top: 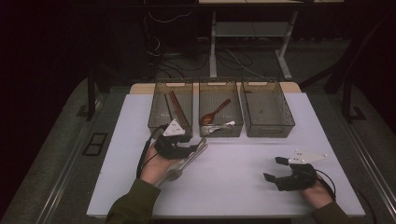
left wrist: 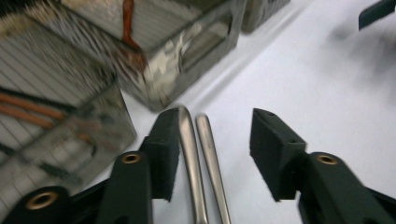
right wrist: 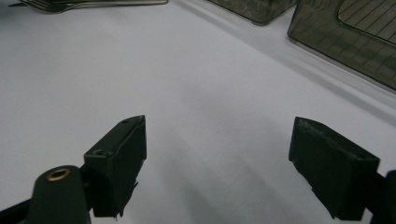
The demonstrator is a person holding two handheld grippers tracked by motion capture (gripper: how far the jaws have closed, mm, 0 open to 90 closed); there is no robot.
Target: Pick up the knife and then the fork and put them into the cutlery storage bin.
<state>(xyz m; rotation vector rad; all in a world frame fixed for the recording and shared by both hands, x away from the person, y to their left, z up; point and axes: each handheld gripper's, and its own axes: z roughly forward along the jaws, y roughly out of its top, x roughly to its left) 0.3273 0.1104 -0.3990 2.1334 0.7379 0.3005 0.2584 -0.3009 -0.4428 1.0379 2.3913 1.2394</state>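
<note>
Two metal cutlery handles (left wrist: 189, 158) lie side by side on the white table (top: 243, 186), just in front of the bins. My left gripper (left wrist: 215, 122) straddles them: one handle lies against the left pad (left wrist: 168, 149), while the right pad stands well apart, so nothing is clamped. From the high view this gripper (top: 194, 147) sits over the cutlery (top: 184, 164) at the table's left. My right gripper (top: 274, 169) rests low at the right with its jaws wide and nothing between them (right wrist: 219, 140). Fork tines (right wrist: 51, 4) lie far off in its view.
Three translucent bins stand in a row at the back. The left bin (top: 154, 112) holds brown chopsticks (top: 177, 106), the middle bin (top: 220, 134) a wooden spoon (top: 215, 112) and a white utensil (top: 223, 125). The right bin (top: 268, 133) looks bare.
</note>
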